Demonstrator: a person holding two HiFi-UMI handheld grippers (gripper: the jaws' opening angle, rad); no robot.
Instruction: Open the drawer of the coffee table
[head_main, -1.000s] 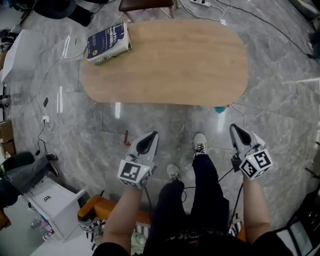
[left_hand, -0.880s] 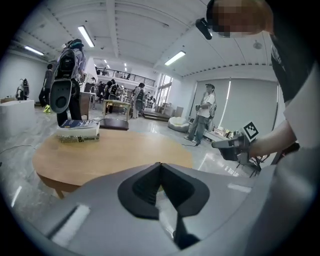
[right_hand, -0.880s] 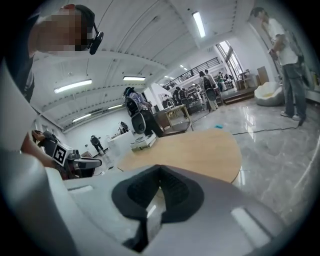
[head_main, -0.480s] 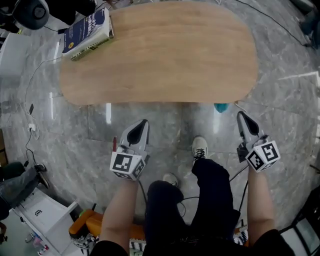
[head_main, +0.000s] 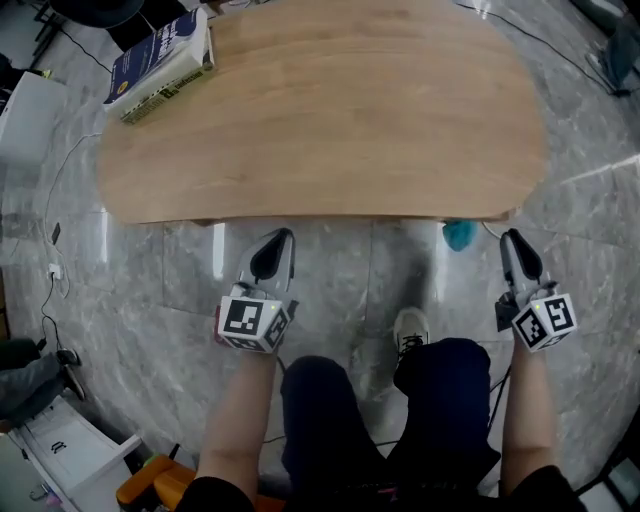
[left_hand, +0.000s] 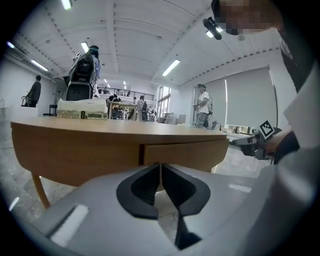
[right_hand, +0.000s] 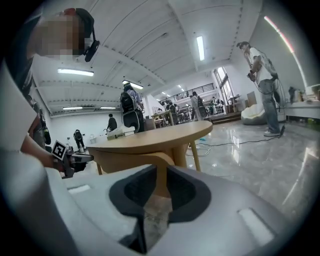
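The oval wooden coffee table fills the top of the head view. Its drawer front shows in the left gripper view as a panel in the table's side, closed flush; from the head view it is hidden under the tabletop. My left gripper hangs just before the table's near edge, shut on nothing. My right gripper is at the table's right end, facing a wooden leg. Its jaws have just been opening a little and nothing is between them.
A thick blue book lies on the table's far left corner. A teal object sits on the grey marble floor by the right gripper. Cables run along the floor at left. People stand in the room behind the table.
Both grippers have sunk lower and come nearer the table's near edge. The person has crouched, so the table looks larger. The right jaws have parted slightly.
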